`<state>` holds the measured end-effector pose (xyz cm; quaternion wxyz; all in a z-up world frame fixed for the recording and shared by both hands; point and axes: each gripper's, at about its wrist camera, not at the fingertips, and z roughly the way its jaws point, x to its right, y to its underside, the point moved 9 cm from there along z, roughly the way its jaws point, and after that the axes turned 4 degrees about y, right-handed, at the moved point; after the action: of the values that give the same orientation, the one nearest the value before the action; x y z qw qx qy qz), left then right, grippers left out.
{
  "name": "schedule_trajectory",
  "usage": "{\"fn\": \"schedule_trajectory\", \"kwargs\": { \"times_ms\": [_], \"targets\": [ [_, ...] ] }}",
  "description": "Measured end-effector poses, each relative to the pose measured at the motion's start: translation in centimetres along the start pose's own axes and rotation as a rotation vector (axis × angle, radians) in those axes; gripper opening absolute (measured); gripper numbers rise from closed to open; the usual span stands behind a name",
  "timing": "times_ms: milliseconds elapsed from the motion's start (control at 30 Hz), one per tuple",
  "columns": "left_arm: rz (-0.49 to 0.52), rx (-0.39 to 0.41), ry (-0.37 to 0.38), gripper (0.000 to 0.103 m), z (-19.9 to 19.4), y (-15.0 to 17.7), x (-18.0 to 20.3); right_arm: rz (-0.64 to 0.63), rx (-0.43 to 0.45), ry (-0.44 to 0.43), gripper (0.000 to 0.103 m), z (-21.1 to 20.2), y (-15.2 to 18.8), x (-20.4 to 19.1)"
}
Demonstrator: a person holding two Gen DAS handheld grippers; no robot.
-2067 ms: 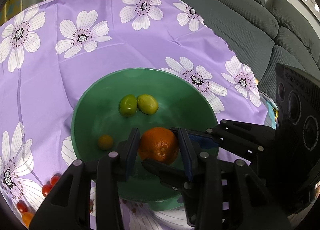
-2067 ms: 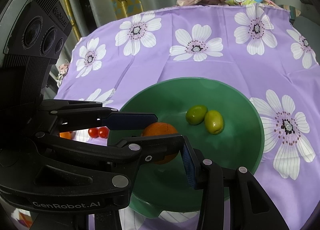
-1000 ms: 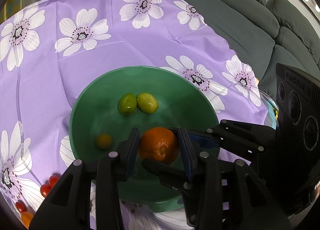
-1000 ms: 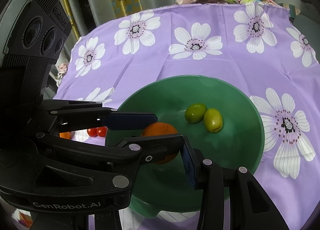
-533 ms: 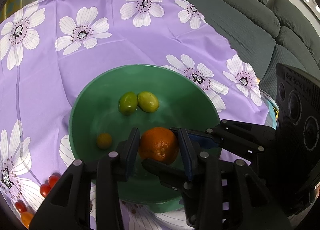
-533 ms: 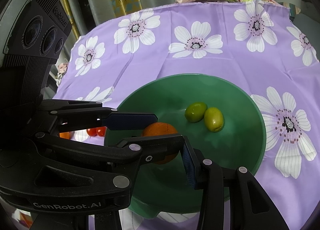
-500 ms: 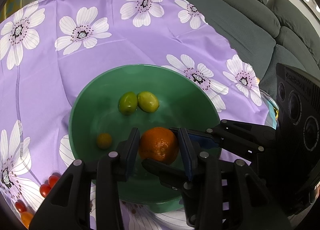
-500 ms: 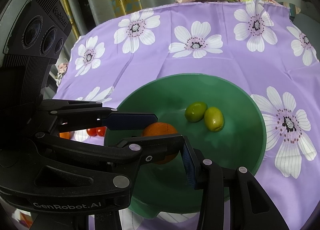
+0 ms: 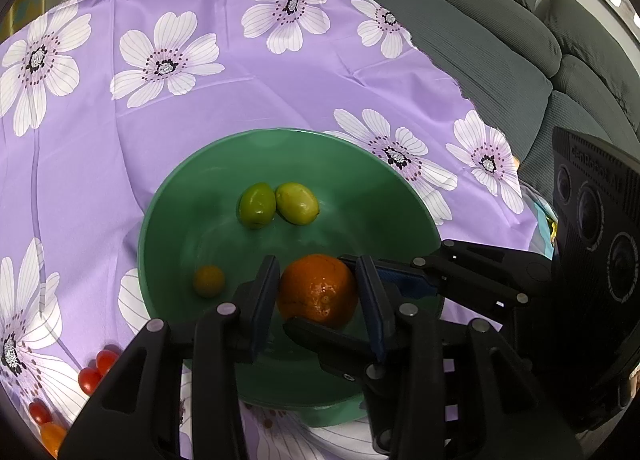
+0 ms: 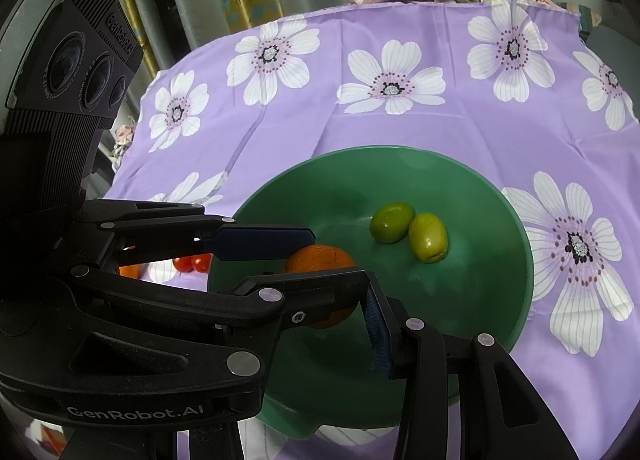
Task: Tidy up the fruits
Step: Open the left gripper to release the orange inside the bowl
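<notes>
Nothing has changed since a second ago. The left gripper (image 9: pixel 318 292) clamps a round, dimpled orange (image 9: pixel 318 290) above the green bowl's (image 9: pixel 168 195) near rim; the right gripper's (image 10: pixel 340 272) grip cannot be told.

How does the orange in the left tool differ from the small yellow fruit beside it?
The orange is deep orange and far bigger; the small yellow fruit is yellowish and tiny. The orange sits between the left tool's pads; the small yellow fruit lies free. Both are round and inside the green bowl.
</notes>
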<state>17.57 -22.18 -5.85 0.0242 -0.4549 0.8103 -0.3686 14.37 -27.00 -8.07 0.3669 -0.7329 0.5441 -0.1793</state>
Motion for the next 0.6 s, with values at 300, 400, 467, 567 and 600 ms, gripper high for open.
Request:
{"fn": "schedule_trajectory", "kwargs": {
  "times_ms": [300,400,467,567,600],
  "targets": [
    [-0.004,-0.005,-0.001,0.039,0.04,-0.07,-0.10,0.002,-0.005,-0.002,0.045,0.06,0.78,0.22],
    [-0.005,-0.005,0.001,0.039,0.09,-0.09,-0.13,0.002,-0.005,-0.001,0.045,0.07,0.67,0.21],
    [-0.005,-0.005,0.001,0.039,0.11,-0.08,-0.14,0.003,-0.006,-0.001,0.045,0.25,0.50,0.16],
    [-0.008,-0.005,0.001,0.039,0.11,-0.06,-0.14,0.005,-0.008,-0.003,0.045,0.16,0.72,0.22],
    [-0.009,-0.006,0.001,0.039,0.15,-0.04,-0.18,0.005,-0.009,-0.002,0.045,0.28,0.53,0.20]
  ]
}}
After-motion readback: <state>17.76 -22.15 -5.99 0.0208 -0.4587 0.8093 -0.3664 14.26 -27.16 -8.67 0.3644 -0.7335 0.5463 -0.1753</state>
